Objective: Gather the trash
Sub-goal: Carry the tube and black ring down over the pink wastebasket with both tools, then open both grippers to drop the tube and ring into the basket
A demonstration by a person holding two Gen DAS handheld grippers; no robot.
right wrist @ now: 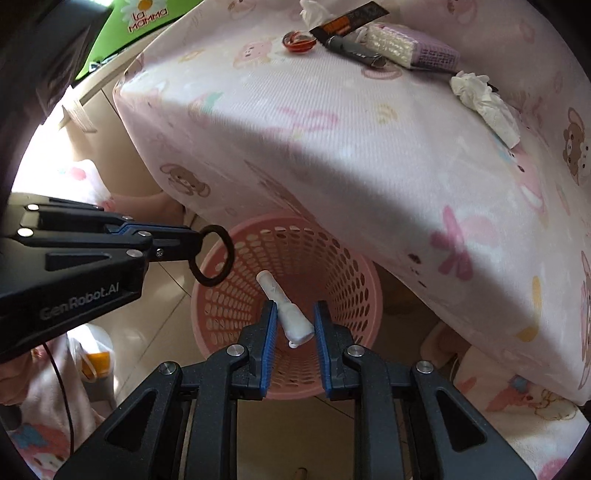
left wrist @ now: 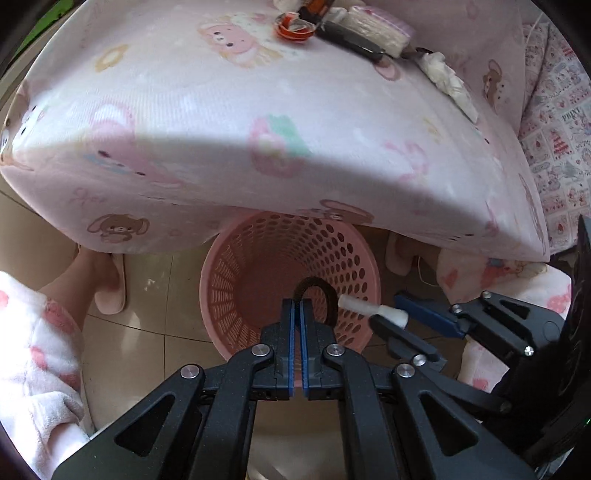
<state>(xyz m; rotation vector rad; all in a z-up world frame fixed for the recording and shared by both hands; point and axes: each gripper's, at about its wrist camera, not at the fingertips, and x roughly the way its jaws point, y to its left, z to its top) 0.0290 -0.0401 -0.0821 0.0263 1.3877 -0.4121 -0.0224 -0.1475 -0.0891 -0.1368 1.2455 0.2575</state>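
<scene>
A pink perforated basket [left wrist: 236, 280] [right wrist: 347, 258] stands on the floor under the bed's edge. My left gripper [left wrist: 297, 306] is shut on a black ring [left wrist: 325, 291] [right wrist: 212, 256] and holds it over the basket's mouth. My right gripper [right wrist: 295, 314] [left wrist: 391, 314] is open, with a white tube [right wrist: 288, 314] [left wrist: 373, 310] lying loose between its fingers, over the basket. On the bed lie a crumpled tissue [right wrist: 484, 99] [left wrist: 447, 79], an orange cap [right wrist: 299, 42] [left wrist: 295, 27], a dark wrapper [right wrist: 351, 48] and a tissue pack [right wrist: 410, 46].
The bed with a pink cartoon sheet [left wrist: 258, 122] [right wrist: 369, 147] overhangs the basket. A foot in a pink slipper [left wrist: 107, 280] stands left of the basket. Tiled floor [left wrist: 155, 332] surrounds it. A green box [right wrist: 144, 18] sits far left.
</scene>
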